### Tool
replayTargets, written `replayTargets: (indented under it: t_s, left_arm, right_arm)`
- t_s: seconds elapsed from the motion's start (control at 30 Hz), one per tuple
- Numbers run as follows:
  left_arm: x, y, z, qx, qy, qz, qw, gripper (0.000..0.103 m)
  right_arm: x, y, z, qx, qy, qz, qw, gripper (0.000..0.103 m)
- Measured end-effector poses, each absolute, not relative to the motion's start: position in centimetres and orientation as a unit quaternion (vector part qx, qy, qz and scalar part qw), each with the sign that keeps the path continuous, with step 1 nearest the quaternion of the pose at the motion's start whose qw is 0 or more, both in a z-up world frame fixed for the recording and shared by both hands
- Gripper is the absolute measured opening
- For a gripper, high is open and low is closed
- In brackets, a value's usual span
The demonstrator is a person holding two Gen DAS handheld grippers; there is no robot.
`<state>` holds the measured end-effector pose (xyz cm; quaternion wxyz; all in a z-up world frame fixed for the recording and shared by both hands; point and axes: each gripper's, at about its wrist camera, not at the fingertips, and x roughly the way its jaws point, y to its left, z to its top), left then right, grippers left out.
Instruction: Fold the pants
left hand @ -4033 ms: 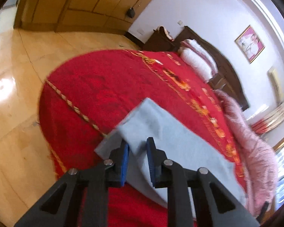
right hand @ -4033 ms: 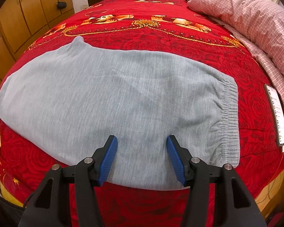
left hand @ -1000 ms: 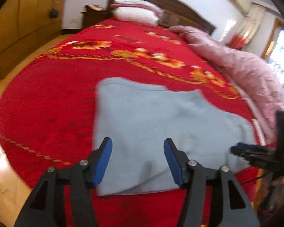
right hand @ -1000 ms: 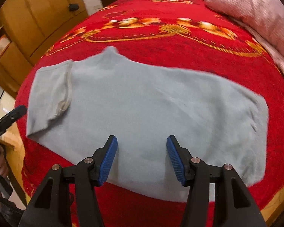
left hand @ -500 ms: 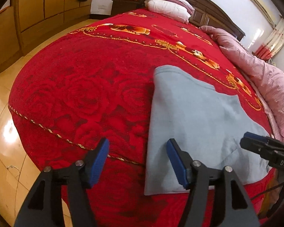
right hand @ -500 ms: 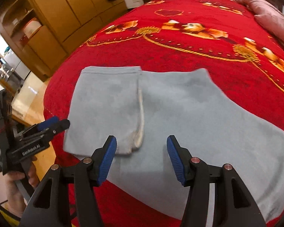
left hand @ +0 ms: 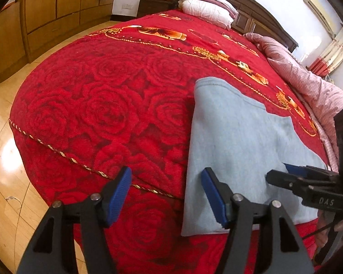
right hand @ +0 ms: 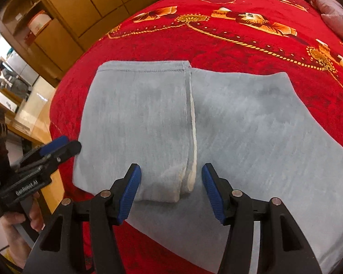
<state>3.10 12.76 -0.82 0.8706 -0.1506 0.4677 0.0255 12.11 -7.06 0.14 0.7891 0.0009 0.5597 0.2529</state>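
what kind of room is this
Most likely a home bedroom. The pants lie on a large bed under a red blanket, with stacked pillows against a dark wooden headboard, and a wooden wardrobe stands along the wall.

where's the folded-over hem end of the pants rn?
In the right wrist view the folded-over flap lies on the left part of the grey pants, on the red bedspread near its front edge, just ahead of the right gripper.

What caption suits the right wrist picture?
Open right gripper hovers over half-folded grey pants on a red bedspread.
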Motion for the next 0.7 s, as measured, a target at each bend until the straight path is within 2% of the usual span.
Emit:
replayTargets:
  t_s: [0.27, 0.6, 0.63, 0.67, 0.7]
  left_arm:
    - [2.6, 13.2, -0.6, -0.155, 0.465, 0.027, 0.871, 0.067]
    - [2.4, 13.3, -1.1, -0.161, 0.469, 0.024, 0.868, 0.067]
    - [2.4, 13.3, -1.0, -0.160, 0.469, 0.024, 0.868, 0.067]
    - [2.3, 13.3, -1.0, -0.159, 0.468, 0.024, 0.869, 0.067]
    - [2.3, 13.3, -1.0, -0.159, 0.468, 0.025, 0.869, 0.067]
  right_arm:
    - [12.2, -7.1, 0.3, 0.057, 0.563, 0.270, 0.779, 0.058]
    - [12.5, -4.9, 0.1, 0.019, 0.545, 0.263, 0.796, 0.057]
    - [12.5, -4.7, 0.2, 0.014, 0.542, 0.262, 0.799, 0.053]
    - [12.4, -4.5, 0.3, 0.007, 0.538, 0.260, 0.802, 0.040]
    - [12.2, -4.4, 0.4, -0.008, 0.534, 0.252, 0.807, 0.033]
